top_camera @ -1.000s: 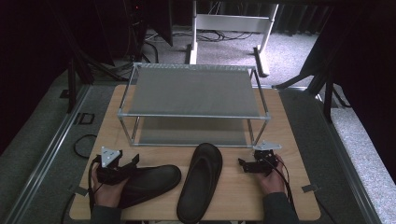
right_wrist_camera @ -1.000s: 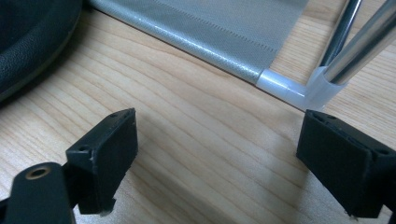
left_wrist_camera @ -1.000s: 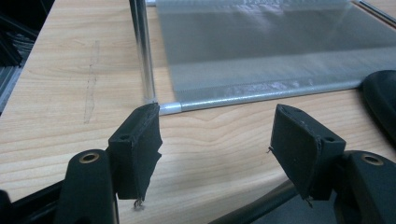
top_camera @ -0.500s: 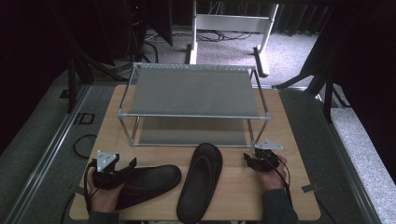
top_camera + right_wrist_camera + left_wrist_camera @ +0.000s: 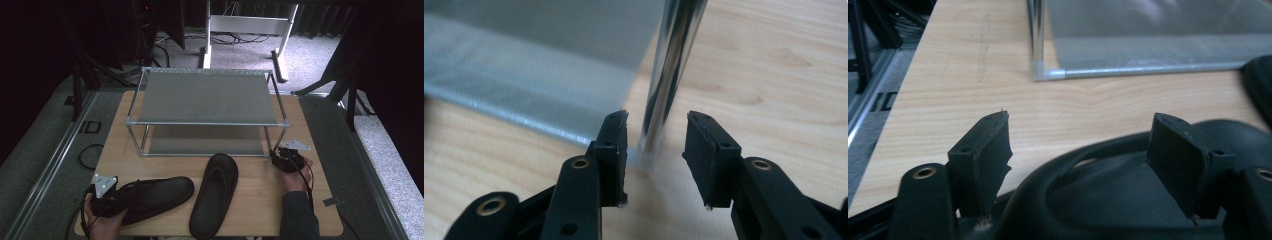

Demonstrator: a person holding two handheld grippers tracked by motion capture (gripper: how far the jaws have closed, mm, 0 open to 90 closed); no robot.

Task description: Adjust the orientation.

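Left gripper (image 5: pixel 107 200) sits at 8 o'clock on the table (image 5: pixel 120 130), at the heel end of the black lace-up shoe (image 5: pixel 155 196). In the left gripper view the jaws stand apart, one on each side of the shoe's (image 5: pixel 1128 190) heel collar. The right one looks against the rim, the left one is off it with table showing behind. They have just been opening; can't tell if any pad presses.

The shoe lies flat on its sole, toe toward 3 o'clock. Just beside the toe, not clearly touching, is the black slipper (image 5: pixel 216 194), lying long-ways from 6 to 12 o'clock, its front end just short of the rack.

Right gripper (image 5: pixel 286 159) is at 4 o'clock, at the near right leg of the rack. In the right gripper view the jaws are apart with the chrome leg (image 5: pixel 671 75) standing upright between and just beyond them, its foot on the wood. They have just been closing, but nothing is clamped and gaps show on both sides.

Two-tier metal rack (image 5: pixel 207 97) fills the table's middle and 12 o'clock side; its lower shelf (image 5: pixel 1158 40) edge runs right behind both shoes. Cables and a white stand (image 5: pixel 245 25) on the floor beyond.
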